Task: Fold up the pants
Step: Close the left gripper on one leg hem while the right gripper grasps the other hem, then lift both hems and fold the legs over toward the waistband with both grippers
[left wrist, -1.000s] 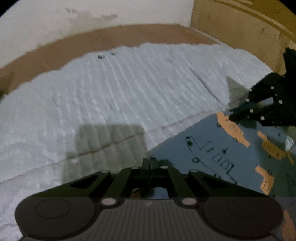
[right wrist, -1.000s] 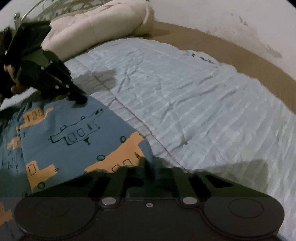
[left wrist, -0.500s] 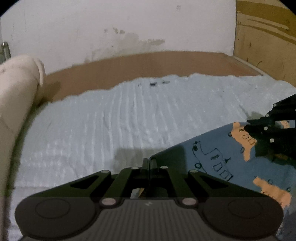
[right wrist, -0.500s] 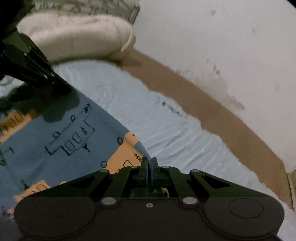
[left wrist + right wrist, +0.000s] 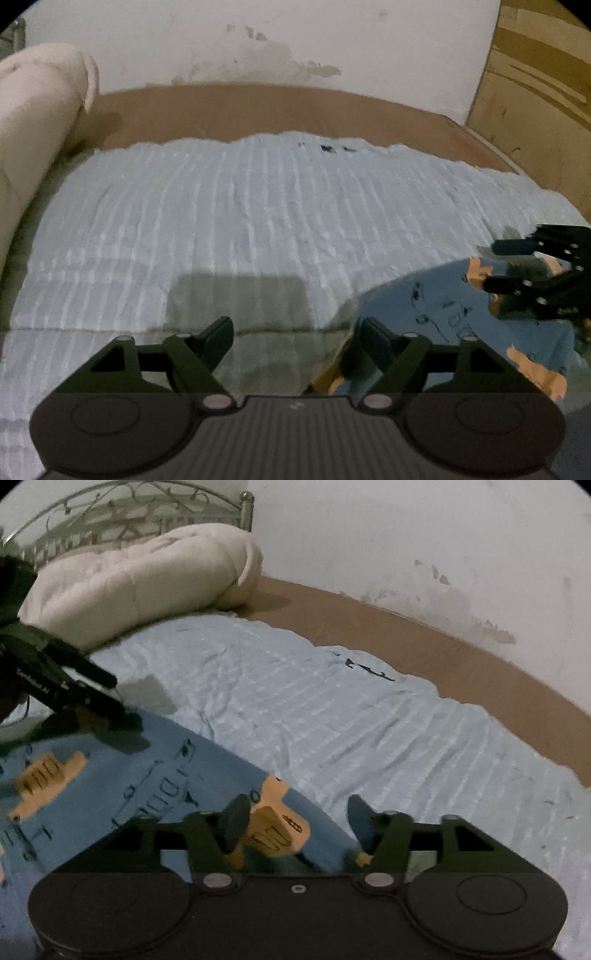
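The blue pants [image 5: 436, 314] with orange and outline vehicle prints lie on the light blue ribbed bedspread [image 5: 258, 221]. My left gripper [image 5: 295, 332] is open and empty, its right finger over the pants' edge. In the right wrist view the pants [image 5: 129, 775] fill the lower left. My right gripper [image 5: 295, 816] is open over their edge and holds nothing. Each gripper shows in the other's view: the right one [image 5: 517, 266] at the right edge, the left one [image 5: 110, 694] at the left.
A cream rolled duvet [image 5: 140, 579] lies by the metal headboard [image 5: 110, 509]. Brown mattress [image 5: 277, 107] shows beyond the bedspread, against a white wall [image 5: 258, 37]. A wooden panel [image 5: 535, 110] stands at the right.
Both grippers were shut on the pants' edge and lifted it; now both have opened and let go, and the pants lie on the bed.
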A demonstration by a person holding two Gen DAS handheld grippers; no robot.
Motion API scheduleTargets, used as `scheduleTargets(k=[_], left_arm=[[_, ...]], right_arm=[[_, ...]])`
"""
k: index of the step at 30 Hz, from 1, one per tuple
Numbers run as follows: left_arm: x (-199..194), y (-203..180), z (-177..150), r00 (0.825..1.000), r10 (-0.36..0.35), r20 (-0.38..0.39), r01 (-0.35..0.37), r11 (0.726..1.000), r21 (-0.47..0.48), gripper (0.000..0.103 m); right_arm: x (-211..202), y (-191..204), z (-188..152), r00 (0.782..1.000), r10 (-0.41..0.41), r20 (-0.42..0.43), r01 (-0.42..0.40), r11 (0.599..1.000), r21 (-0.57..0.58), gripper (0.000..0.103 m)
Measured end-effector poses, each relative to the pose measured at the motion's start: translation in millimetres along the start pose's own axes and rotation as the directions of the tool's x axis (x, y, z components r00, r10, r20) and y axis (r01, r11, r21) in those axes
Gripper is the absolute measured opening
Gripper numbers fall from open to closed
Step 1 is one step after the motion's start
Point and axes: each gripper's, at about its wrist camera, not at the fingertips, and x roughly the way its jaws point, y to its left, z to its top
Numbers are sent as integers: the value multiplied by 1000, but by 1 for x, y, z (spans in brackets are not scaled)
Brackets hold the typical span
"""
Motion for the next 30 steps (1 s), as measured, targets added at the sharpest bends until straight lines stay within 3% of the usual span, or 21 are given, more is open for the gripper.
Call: scheduleTargets(k=[2,4,6,9,18,30], left_arm=[[-1,-1,-3,1000,-16,-19,16,1000,13,30],[1,-8,-6,999,-19,-47,21,999,38,12],[-1,-17,-9,999,-6,-37,8,998,55,2],[-9,-22,-12,1000,-4,-3,4,1000,26,1],[-84,-41,-29,993,24,115,-28,999,36,0],[-197,-110,-102,958,9,285,-74,973,220,0]], right_arm=[[7,-2,-1,999,2,-33,-1,1000,20,62],[14,-6,-3,998,8,-65,-5,999,54,45],[14,-8,-5,998,14,-59,-9,996,86,18],[3,-6,-8,999,13,-30,-10,995,95,7],[-83,24,-6,994,-41,105,40,999,15,3],[-228,99,-67,973,-102,208,125,987,-98,1]])
